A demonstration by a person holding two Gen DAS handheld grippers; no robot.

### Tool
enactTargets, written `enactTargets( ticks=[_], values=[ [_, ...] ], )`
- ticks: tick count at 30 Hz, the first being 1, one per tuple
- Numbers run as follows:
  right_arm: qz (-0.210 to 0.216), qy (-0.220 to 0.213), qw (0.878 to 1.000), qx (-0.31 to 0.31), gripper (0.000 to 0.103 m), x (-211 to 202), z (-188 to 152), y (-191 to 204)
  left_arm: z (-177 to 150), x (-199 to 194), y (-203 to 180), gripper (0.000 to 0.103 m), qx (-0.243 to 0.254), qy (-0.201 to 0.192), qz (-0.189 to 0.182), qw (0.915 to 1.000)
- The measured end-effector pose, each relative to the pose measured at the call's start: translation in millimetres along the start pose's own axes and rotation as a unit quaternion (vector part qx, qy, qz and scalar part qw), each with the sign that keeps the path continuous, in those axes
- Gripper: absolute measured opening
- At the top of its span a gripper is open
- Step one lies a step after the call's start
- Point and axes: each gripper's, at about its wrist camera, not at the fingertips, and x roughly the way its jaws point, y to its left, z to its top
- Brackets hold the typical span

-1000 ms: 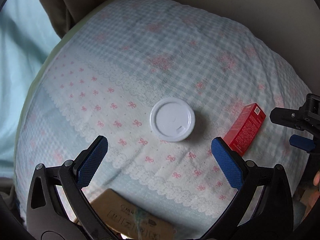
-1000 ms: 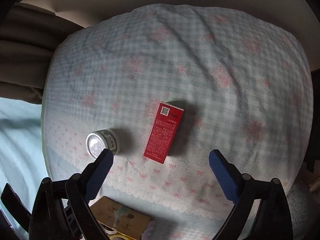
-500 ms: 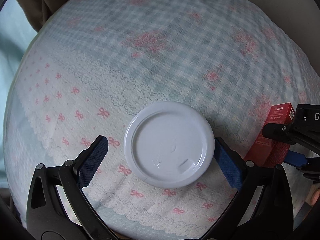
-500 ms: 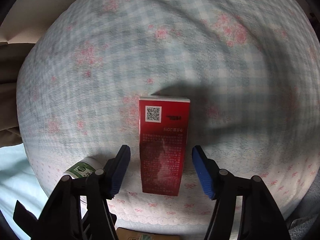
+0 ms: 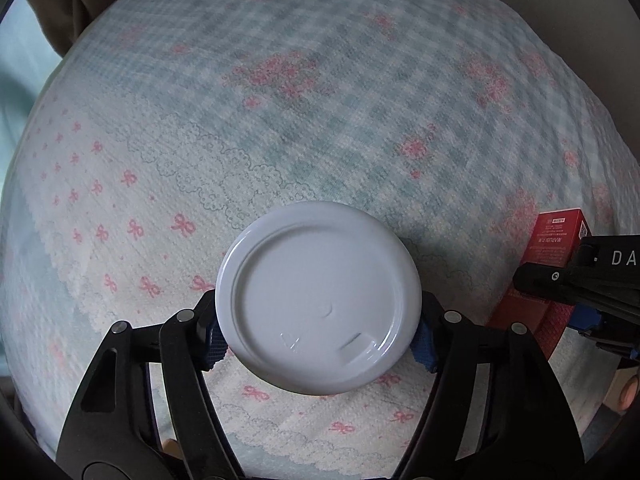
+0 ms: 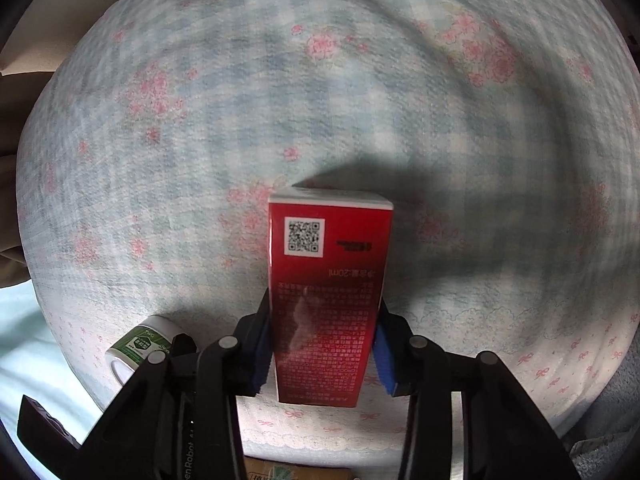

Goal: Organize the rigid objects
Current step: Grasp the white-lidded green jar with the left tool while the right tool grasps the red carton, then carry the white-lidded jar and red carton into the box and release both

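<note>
Our left gripper (image 5: 320, 340) is clamped on the white-lidded can (image 5: 318, 298), blue pads squeezing both sides under the lid, over the bow-print cloth (image 5: 280, 120). To its right, our right gripper (image 6: 322, 354) is clamped on the red box (image 6: 326, 300), QR end pointing far.

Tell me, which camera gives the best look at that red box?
The right wrist view: the red box fills the centre, QR code and print facing the camera, clamped in the right gripper. The left wrist view shows only its far end at the right edge, partly behind that gripper.
</note>
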Motion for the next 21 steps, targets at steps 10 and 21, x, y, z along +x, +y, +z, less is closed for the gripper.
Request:
enactTargets(
  ticks=[10,21],
  values=[
    [0.044,-0.004,0.999,-0.002,0.037,-35.5,5.1,-26.5,-0.8,-58.2,3.0,0.068,-0.021,-0.038,-0.004,0.9990],
    [0.113,-0.040,0.988,-0.100,0.037,-143.4,-6.7,-38.9,-21.2,-171.8,10.9,0.068,-0.076,-0.096,-0.008,0.9925]
  ],
)
